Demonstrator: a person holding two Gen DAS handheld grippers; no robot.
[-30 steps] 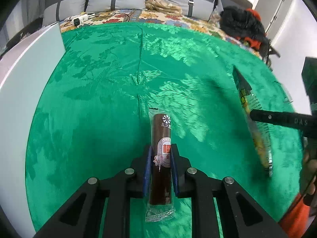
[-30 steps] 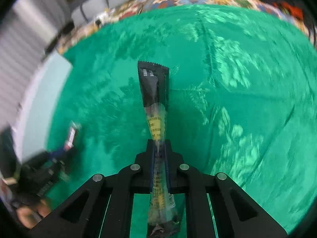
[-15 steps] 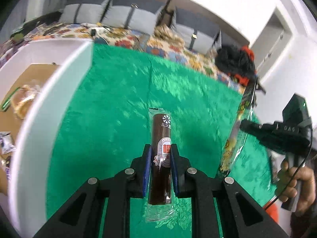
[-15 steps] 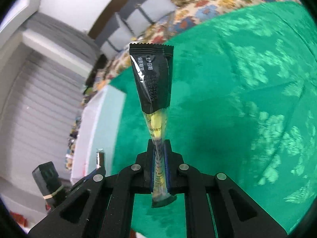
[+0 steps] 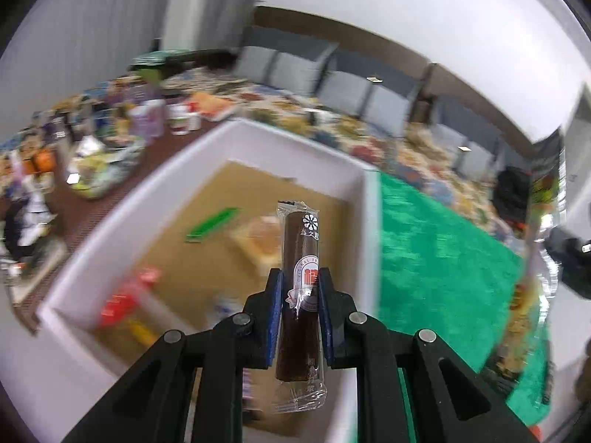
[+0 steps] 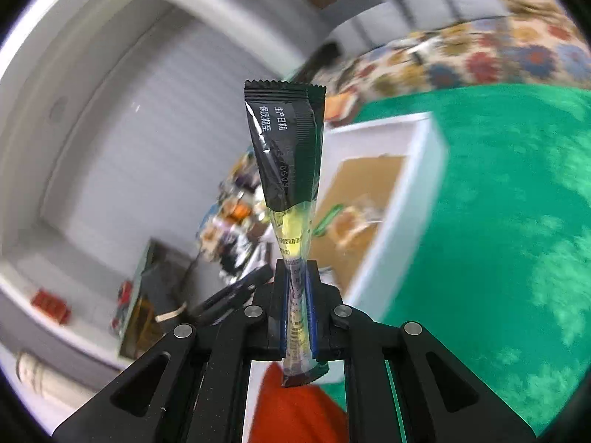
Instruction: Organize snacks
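My left gripper [image 5: 300,288] is shut on a brown snack roll [image 5: 301,277] in a clear wrapper, held over the near right corner of a white box [image 5: 303,140] with a cardboard floor. Inside the box lie a green packet [image 5: 212,223], a pale wrapped pastry [image 5: 262,238] and blurred red packets [image 5: 127,295]. My right gripper [image 6: 297,280] is shut on a long black and yellow snack packet [image 6: 286,147] that stands upright, to the left of the white box [image 6: 410,184]. That packet [image 5: 532,258] and the right gripper also show at the right edge of the left wrist view.
A green patterned cloth [image 5: 436,258] covers the table right of the box. Beyond the box lie many jars and packets [image 5: 110,136]. A floral bedspread [image 6: 480,59] and grey cushions [image 5: 332,81] sit behind. An orange sleeve [image 6: 295,406] shows below the right gripper.
Both grippers have risen and swung left, from over the green cloth to the white box, each keeping its snack. The box interior has come into view.
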